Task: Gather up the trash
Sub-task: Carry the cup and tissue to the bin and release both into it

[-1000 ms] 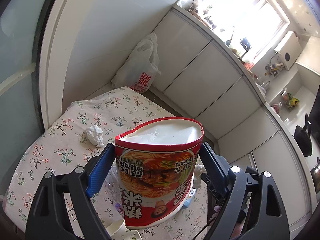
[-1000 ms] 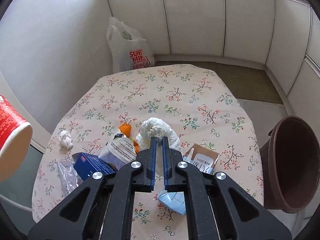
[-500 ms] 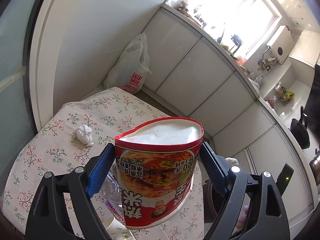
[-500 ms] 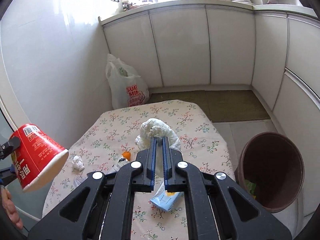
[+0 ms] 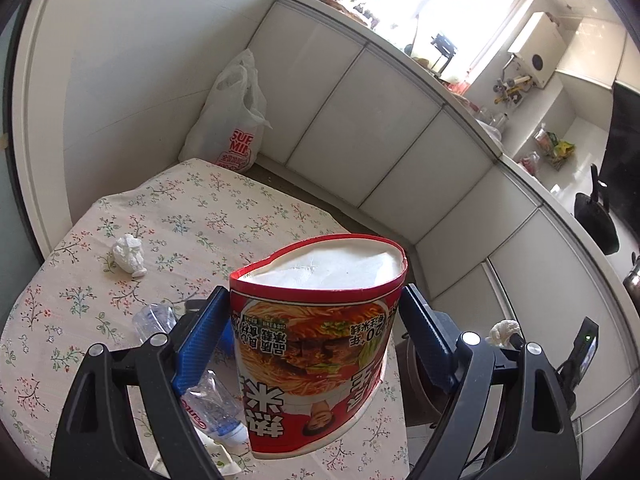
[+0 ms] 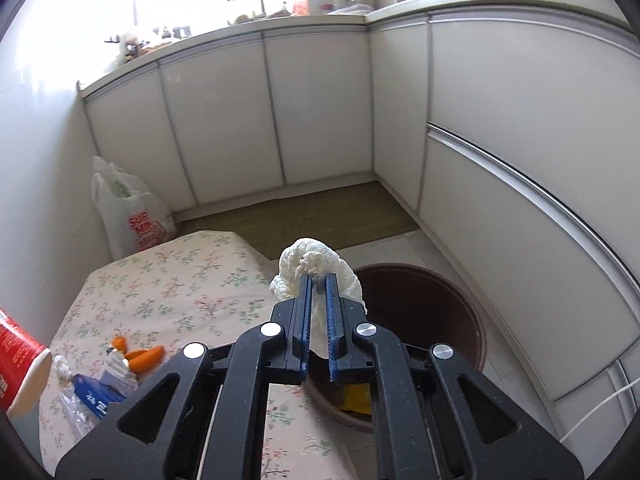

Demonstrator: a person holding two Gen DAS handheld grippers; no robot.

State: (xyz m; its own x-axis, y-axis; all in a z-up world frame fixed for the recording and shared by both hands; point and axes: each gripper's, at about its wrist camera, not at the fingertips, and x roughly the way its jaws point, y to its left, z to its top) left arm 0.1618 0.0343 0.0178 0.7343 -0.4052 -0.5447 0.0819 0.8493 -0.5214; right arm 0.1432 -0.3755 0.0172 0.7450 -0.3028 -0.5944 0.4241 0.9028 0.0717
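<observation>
The right gripper (image 6: 316, 280), its jaws starting to part with a crumpled, soft white tissue wad (image 6: 316, 264) still between them, hangs above the round brown bin (image 6: 448, 304), where one yellow scrap already lies. The left gripper (image 5: 316, 320) pinches a dented, glossy red paper noodle cup (image 5: 316, 336) above the flowered tablecloth (image 5: 200, 220). Much seems left: at the cup's 10 o'clock a small tissue ball (image 5: 129, 254), at its 8 o'clock a clear crushed plastic bottle (image 5: 212, 404), plus orange peels (image 6: 140, 354) and a blue box (image 6: 96, 396).
</observation>
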